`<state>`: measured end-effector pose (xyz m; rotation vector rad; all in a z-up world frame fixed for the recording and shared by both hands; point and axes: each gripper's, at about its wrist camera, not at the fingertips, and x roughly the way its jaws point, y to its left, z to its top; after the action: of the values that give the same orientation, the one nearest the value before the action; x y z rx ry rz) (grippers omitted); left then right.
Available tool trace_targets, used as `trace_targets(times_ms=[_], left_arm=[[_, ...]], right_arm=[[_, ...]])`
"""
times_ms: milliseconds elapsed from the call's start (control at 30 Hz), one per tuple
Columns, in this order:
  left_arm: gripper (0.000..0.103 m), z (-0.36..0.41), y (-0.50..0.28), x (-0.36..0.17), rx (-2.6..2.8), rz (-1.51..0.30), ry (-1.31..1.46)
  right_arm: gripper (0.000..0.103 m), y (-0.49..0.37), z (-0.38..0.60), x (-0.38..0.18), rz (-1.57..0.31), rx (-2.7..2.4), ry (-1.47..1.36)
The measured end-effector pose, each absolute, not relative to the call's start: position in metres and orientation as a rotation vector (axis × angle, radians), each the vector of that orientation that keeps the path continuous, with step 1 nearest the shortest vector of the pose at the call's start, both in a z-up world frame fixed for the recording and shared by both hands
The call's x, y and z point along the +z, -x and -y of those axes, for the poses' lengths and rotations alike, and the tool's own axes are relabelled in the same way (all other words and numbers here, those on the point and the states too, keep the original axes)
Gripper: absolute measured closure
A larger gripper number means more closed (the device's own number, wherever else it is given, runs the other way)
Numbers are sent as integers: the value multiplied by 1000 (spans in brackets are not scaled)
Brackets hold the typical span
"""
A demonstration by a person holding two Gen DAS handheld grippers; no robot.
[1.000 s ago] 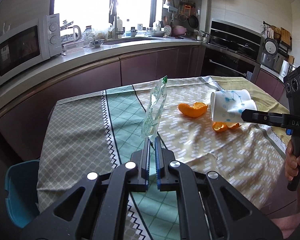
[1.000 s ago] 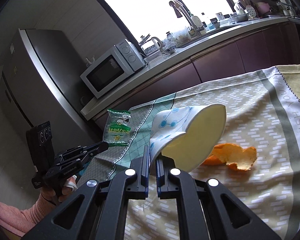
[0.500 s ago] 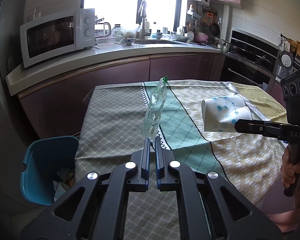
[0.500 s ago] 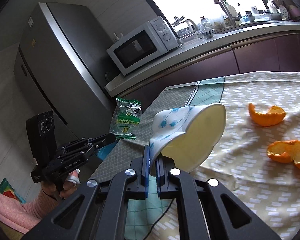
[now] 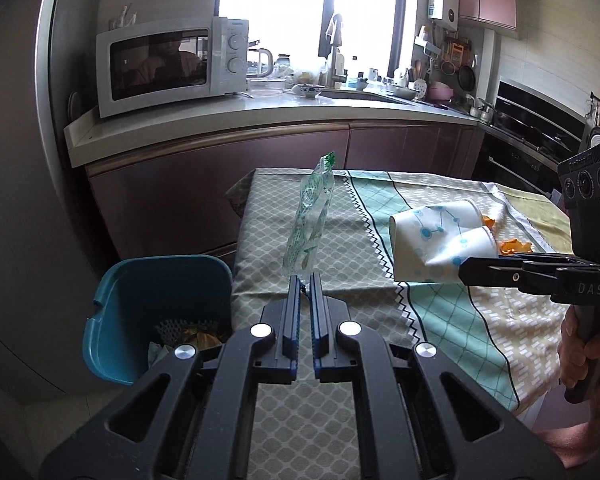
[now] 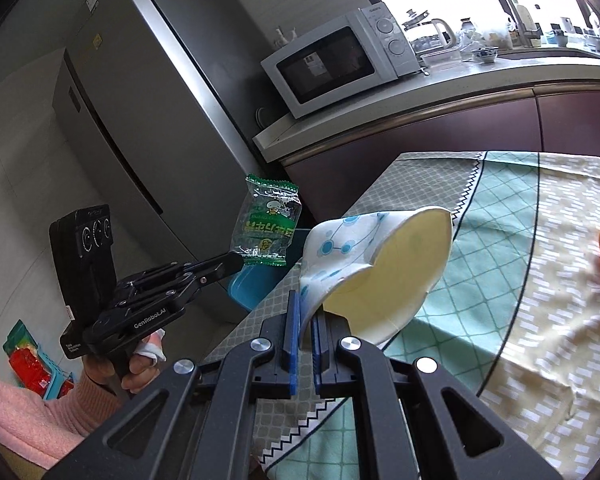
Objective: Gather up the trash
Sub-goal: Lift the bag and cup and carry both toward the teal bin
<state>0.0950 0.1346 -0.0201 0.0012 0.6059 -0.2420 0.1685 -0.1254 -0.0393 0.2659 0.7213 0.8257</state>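
Your left gripper (image 5: pixel 305 280) is clamped on the snack wrapper (image 5: pixel 310 220), pointing forward and slightly down, while your right gripper (image 6: pixel 308 300) pinches the crushed paper cup (image 6: pixel 380 272) by its rim, each hand (image 6: pixel 140 364) wrapped around its handle.

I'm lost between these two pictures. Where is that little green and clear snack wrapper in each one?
Left wrist view: the snack wrapper stands edge-on at centre, pinched in the left gripper, above the table's near corner.
Right wrist view: the same wrapper shows its printed face at centre left, beside the crushed paper cup.
Shared landmark: the white microwave on the counter.
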Motion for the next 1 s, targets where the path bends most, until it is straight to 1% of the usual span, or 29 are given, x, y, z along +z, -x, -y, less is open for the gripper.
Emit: trace_targets(times_ms=[500,1000], left_arm=[[98,-205,-91,-34,-96,-619,66],[98,-242,-104,-51,-10,-653,90]], right_arm=[[98,-187,58,-33,-766,929,-169],[98,-208,1,-45,-838,987,-110]])
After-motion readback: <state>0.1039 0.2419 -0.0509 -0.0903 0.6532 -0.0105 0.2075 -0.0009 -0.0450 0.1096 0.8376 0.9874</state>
